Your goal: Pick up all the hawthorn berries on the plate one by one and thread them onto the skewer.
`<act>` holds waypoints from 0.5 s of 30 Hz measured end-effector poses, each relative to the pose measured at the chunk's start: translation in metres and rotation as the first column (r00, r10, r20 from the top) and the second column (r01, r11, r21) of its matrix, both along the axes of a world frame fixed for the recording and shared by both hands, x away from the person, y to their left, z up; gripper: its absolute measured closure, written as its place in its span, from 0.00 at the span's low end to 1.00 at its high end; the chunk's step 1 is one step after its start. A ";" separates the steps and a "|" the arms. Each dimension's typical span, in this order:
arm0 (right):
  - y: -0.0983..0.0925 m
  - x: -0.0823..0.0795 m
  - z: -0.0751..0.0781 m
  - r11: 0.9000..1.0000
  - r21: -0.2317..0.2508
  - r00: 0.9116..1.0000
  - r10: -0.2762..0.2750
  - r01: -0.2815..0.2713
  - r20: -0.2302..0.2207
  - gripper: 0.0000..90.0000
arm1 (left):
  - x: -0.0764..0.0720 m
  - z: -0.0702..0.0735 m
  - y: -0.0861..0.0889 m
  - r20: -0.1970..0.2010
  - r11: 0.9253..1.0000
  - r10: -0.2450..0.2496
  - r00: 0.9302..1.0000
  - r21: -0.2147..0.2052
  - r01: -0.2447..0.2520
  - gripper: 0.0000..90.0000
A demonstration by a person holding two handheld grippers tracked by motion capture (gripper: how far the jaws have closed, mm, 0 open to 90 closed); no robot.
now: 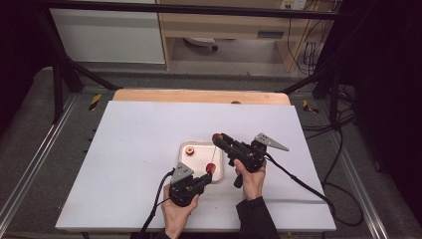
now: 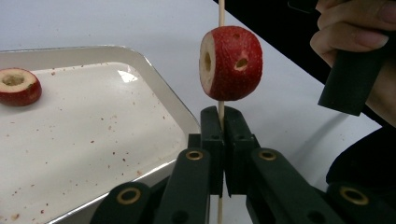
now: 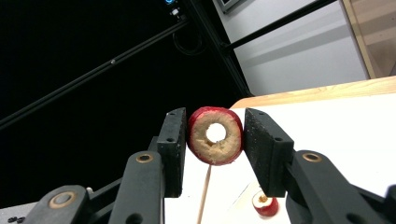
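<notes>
My left gripper (image 2: 220, 116) is shut on a thin wooden skewer (image 2: 221, 14) that stands upright. A red cored fruit piece (image 2: 231, 63) is threaded on the skewer just above the jaws. In the high view this gripper (image 1: 209, 175) sits at the near right corner of the white tray (image 1: 199, 162). My right gripper (image 3: 215, 135) is shut on a second red fruit ring (image 3: 215, 136), whose hollow core faces the camera, above the skewer (image 3: 204, 191). From above, the right gripper (image 1: 219, 138) is at the skewer's top end. A third fruit piece (image 2: 18, 86) lies on the tray (image 2: 154, 93).
The tray lies in the middle of a white table top (image 1: 129, 149), with crumbs scattered on it. A wooden edge (image 1: 199, 95) runs along the far side. The person's right hand (image 2: 355, 28) is close to the right of the skewer. Black frame bars (image 1: 69, 69) stand beyond the table.
</notes>
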State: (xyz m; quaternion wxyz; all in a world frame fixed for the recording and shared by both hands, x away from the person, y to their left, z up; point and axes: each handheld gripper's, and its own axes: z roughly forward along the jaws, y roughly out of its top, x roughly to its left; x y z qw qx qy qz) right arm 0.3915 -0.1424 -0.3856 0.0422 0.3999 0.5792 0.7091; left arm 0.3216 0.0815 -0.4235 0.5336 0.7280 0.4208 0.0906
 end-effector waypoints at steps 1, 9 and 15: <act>0.000 0.000 -0.001 1.000 -0.004 1.000 0.000 0.000 0.001 0.67 | 0.000 0.000 0.000 0.000 1.000 -0.001 1.000 -0.001 0.001 0.98; 0.003 -0.001 -0.004 1.000 -0.012 1.000 0.017 -0.017 -0.018 0.67 | 0.003 0.001 -0.002 -0.005 1.000 0.006 1.000 -0.001 -0.006 0.98; 0.000 -0.003 -0.001 1.000 -0.018 1.000 0.023 -0.023 -0.017 0.67 | 0.005 0.001 -0.002 -0.010 1.000 -0.002 1.000 -0.019 0.001 0.98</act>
